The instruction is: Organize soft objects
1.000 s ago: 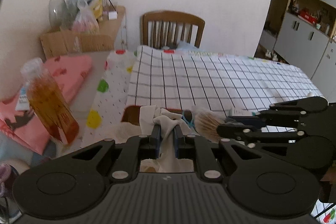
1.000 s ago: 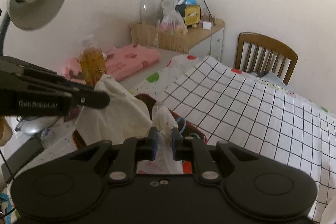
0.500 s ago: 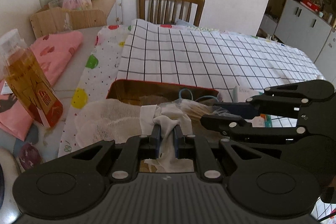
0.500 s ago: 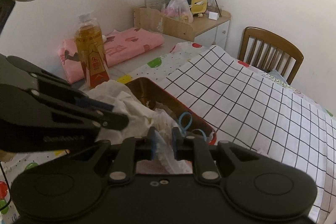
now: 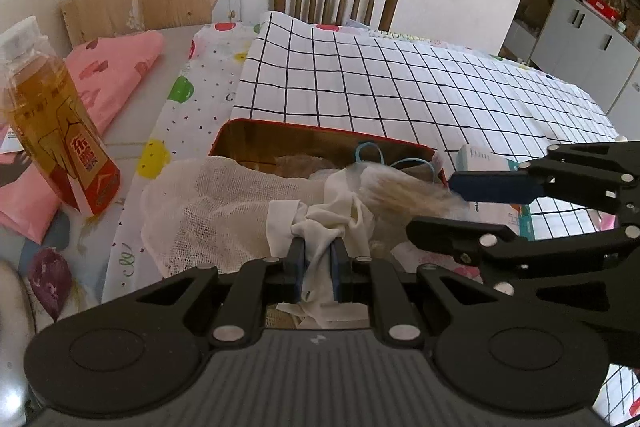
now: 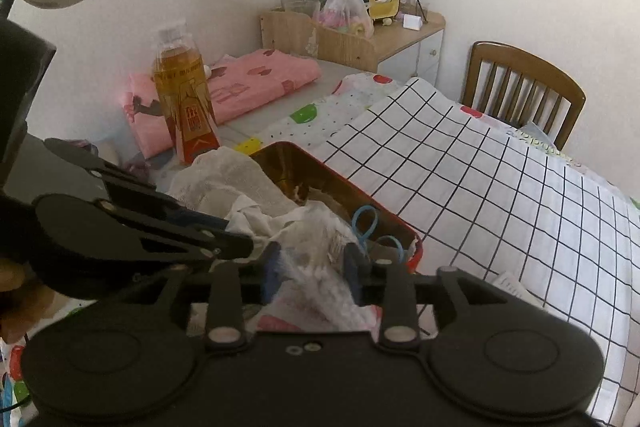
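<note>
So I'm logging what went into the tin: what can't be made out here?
- Red tin floor: both views, covered by gauze cloth and white cloth.
- Clear bag contents: right wrist view, blurred.
- Small box print: left wrist view, too small, partly behind right gripper.

The table [image 5: 168, 39] wears a dotty cloth [image 5: 192, 115] with a white checked cloth [image 5: 400, 91] on top, and on it sit a red tin box [image 5: 320, 139], a bottle of yellow drink [image 5: 52, 131] and a folded pink cloth [image 5: 108, 67]
</note>
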`<state>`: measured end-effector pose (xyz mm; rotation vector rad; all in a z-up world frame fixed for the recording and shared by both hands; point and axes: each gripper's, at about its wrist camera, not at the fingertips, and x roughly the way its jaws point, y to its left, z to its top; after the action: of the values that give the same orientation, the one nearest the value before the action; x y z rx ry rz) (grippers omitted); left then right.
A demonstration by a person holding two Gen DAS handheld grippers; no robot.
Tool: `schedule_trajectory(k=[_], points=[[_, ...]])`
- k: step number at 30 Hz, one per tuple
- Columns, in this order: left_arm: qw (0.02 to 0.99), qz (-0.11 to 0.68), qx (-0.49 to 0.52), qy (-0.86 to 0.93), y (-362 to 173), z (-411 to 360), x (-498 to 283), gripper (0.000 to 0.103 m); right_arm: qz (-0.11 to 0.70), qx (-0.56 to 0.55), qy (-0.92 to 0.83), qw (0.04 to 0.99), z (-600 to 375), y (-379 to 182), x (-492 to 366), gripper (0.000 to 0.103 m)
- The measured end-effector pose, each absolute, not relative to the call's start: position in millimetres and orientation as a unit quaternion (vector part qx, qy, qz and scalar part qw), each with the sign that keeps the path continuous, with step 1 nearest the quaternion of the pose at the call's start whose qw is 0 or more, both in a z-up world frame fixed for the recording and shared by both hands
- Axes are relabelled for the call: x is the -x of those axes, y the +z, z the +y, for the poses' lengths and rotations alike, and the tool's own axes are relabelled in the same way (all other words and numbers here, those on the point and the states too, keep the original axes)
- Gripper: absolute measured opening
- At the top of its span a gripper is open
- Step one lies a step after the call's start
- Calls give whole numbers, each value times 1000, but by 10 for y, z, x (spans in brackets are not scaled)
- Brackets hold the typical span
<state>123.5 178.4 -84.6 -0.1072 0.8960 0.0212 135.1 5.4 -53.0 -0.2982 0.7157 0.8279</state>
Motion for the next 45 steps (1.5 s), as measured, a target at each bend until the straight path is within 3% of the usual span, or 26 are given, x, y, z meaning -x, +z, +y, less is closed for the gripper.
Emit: schedule_trajectory(k=[11, 12, 15, 25, 29, 36, 45], points=[[907, 419, 34, 25, -743, 1675, -1120, 18, 329, 122, 394, 850, -143, -425, -1255, 52], [908, 416, 36, 25, -730, 1673, -1102, 27, 328, 120, 394, 850, -162, -413, -1244, 53], [912, 407, 42, 31, -688, 1657, -1033, 70, 326, 114, 394, 852, -227, -374, -1204, 54], [924, 380, 31, 39, -474, 1515, -795, 71, 314, 94, 392, 859, -526, -237, -1074, 59], [929, 366, 32, 38, -382, 1444, -682, 79, 308, 80, 393, 863, -657, -159, -1015, 63], [937, 345, 31, 36, -208, 1277, -506, 79, 294, 57, 400, 866, -889, -22, -892, 80], [946, 321, 27, 40, -11, 1104, -335, 95, 276, 29, 386, 880, -1239, 100, -787, 95]])
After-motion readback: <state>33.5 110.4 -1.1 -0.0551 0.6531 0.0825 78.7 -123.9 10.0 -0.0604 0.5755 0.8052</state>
